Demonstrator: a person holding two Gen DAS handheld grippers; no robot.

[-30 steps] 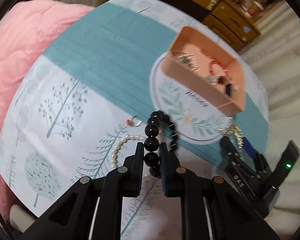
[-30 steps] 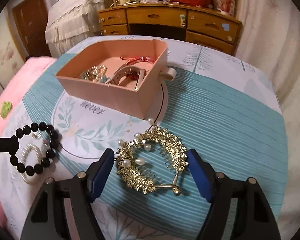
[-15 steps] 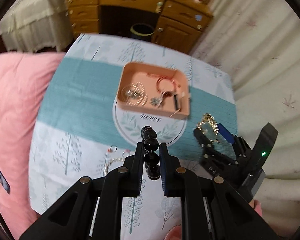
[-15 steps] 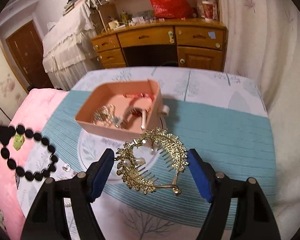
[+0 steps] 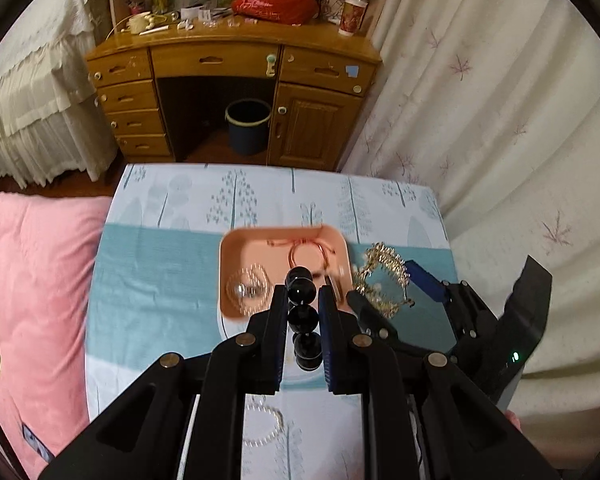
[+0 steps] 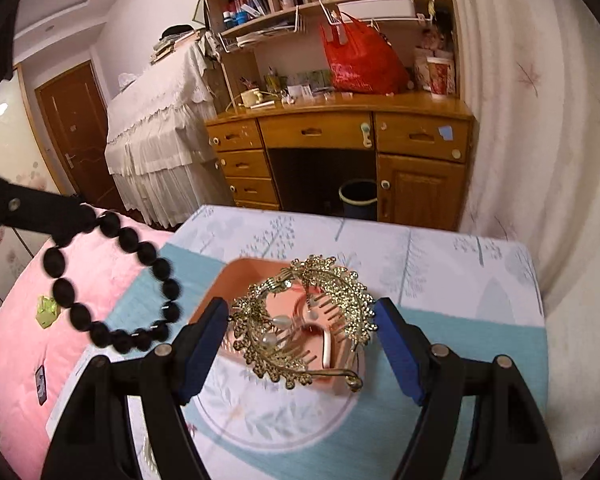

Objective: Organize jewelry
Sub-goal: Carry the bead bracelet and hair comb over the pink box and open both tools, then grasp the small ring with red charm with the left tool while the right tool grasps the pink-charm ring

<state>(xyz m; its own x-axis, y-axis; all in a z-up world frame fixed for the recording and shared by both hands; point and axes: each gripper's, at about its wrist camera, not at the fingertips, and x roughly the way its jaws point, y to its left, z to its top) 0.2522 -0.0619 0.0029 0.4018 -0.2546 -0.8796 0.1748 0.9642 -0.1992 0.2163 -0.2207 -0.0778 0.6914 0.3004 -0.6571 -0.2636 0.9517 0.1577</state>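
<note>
My left gripper [image 5: 303, 296] is shut on a black bead bracelet [image 5: 301, 290] and holds it high above the pink tray [image 5: 236, 248]. The bracelet hangs as a loop in the right wrist view [image 6: 116, 280]. My right gripper [image 6: 300, 320] is shut on a gold hair comb with pearls [image 6: 300, 320], held above the tray [image 6: 236, 270]. In the left wrist view the comb [image 5: 382, 280] is just right of the tray. The tray holds a red cord bracelet [image 5: 306, 250] and a silvery piece [image 5: 248, 290].
A pearl bracelet [image 5: 266, 420] lies on the tree-print tablecloth [image 5: 260, 196] near the front. A pink quilt [image 5: 32, 280] lies to the left. A wooden desk [image 5: 236, 80] with a bin [image 5: 247, 126] stands beyond the table. A curtain [image 5: 500, 140] hangs on the right.
Both grippers have risen well above the table with their pieces. The bracelet and the comb have both moved over or beside the tray.
</note>
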